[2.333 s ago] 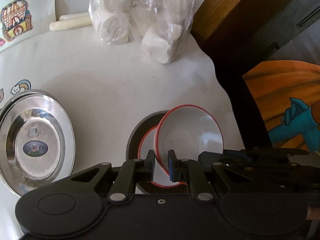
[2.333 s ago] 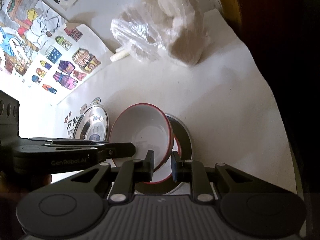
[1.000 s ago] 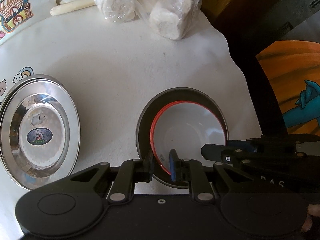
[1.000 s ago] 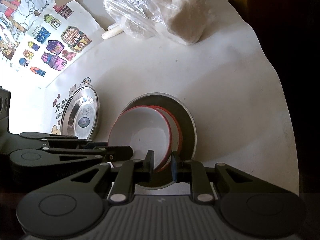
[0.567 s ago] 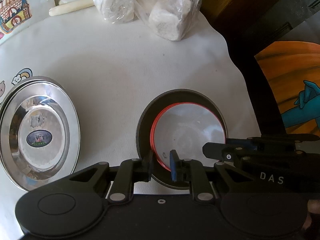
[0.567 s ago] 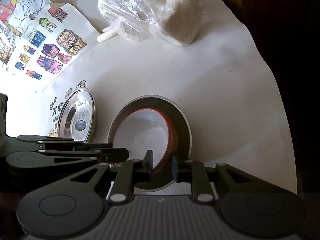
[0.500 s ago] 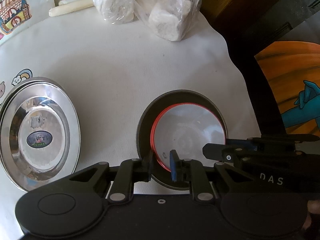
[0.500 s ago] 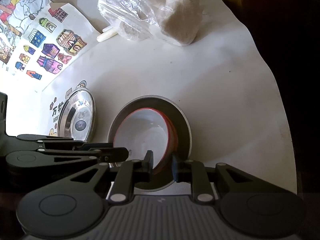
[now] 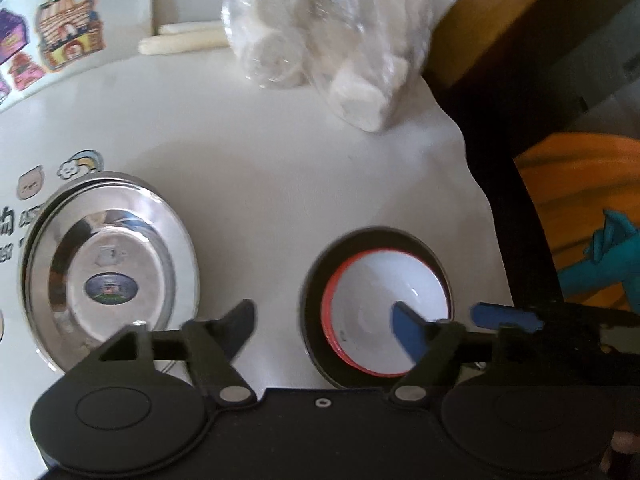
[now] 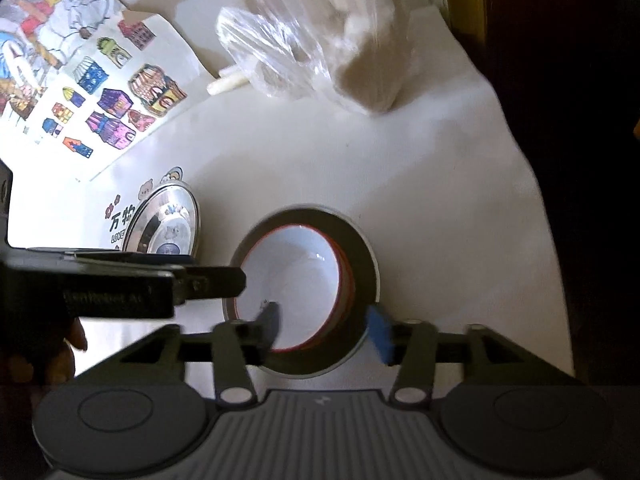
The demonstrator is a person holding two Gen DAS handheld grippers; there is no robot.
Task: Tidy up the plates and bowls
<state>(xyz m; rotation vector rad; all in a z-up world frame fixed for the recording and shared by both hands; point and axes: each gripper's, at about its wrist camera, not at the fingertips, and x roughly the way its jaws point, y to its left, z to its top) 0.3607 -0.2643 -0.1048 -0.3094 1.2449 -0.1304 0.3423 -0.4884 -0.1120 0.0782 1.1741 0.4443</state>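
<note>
Left wrist: both grippers' jaws just opened, empty; red-rimmed bowl [image 9: 384, 300] partly hidden behind them.

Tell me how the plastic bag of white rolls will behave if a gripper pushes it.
The bag is thin, crinkled film, so it would probably deform rather than slide. The rolls inside look loose and would likely shift. It seems light for its bulk.

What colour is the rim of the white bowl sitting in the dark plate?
Red, on the white bowl; clearest in the left wrist view.
</note>
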